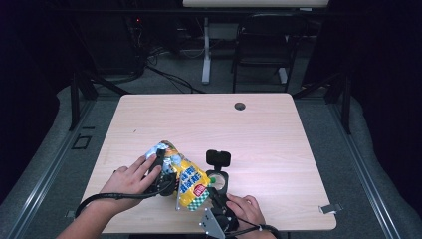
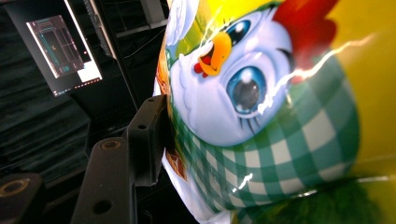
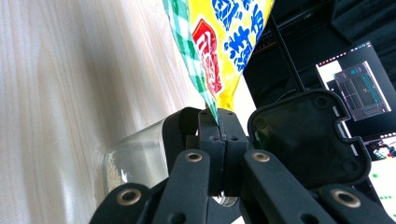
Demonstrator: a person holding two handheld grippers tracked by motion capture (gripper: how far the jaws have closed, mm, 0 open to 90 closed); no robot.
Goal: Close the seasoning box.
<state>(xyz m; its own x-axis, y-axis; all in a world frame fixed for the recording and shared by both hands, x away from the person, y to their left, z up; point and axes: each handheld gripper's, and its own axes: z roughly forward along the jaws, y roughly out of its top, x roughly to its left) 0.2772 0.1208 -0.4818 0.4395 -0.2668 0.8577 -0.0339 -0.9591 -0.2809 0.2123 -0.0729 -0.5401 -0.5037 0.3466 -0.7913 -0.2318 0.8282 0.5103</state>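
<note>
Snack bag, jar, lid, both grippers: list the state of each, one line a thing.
Snack bag: sealed, lifted off the table, held at both ends.
Left gripper: jaws around the bag's wide body, pressing it.
Right gripper: shut on the bag's bottom corner seam.
Glass jar: open, upright on the table.
Black lid: flipped back, off the jar mouth.

L hand (image 1: 130, 180) comes in from bottom left, forearm angled up-right, fingers spread over the top of the L gripper (image 1: 166, 172), which lies low and points right. Its jaws stand fairly wide, clamped on the bag (image 1: 186, 181) body; one black jaw pressed against the bag's side in L gripper view. R hand (image 1: 245, 210) sits at bottom edge, R gripper (image 3: 218, 122) w/ jaws fully closed, pinching the bag's corner.
</note>
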